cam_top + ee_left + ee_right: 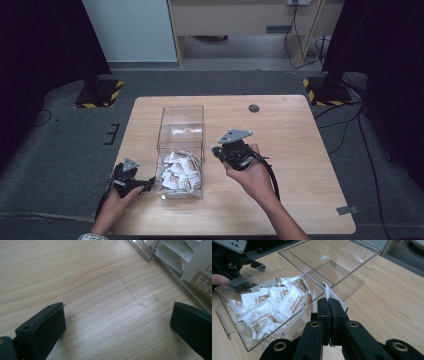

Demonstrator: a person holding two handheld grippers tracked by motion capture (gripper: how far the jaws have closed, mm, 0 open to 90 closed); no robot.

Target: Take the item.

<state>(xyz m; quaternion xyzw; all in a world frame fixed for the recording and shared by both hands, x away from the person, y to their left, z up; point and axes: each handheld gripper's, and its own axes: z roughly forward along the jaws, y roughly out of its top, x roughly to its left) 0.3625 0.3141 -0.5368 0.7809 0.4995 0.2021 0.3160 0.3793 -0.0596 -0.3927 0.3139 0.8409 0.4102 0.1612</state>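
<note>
One clear plastic bin [180, 131] on the counter [300, 150], long and open-topped, its near end holding a heap of white sachets [179, 171] with brown print. Too many and too overlapped to count; well over ten. The far end of the bin is bare.

Writing on the sachets, read from my right gripper view: "HongMian" [291, 300] on several, with a small brown logo patch above it. Smaller print below is too fine to read.

Two tongs, one in each hand. My right tongs [329, 303] are clenched on a single sachet [329, 293], which sticks up as a thin white edge between the pads. It is held just outside the bin's right wall, close to the near end, above the counter.

My left tongs [117, 317] stand released, wide apart, nothing between them, low over bare wood just left of the bin's near corner [150, 258]. From the high view my left hand [117, 197] sits at the counter's near left edge.
</note>
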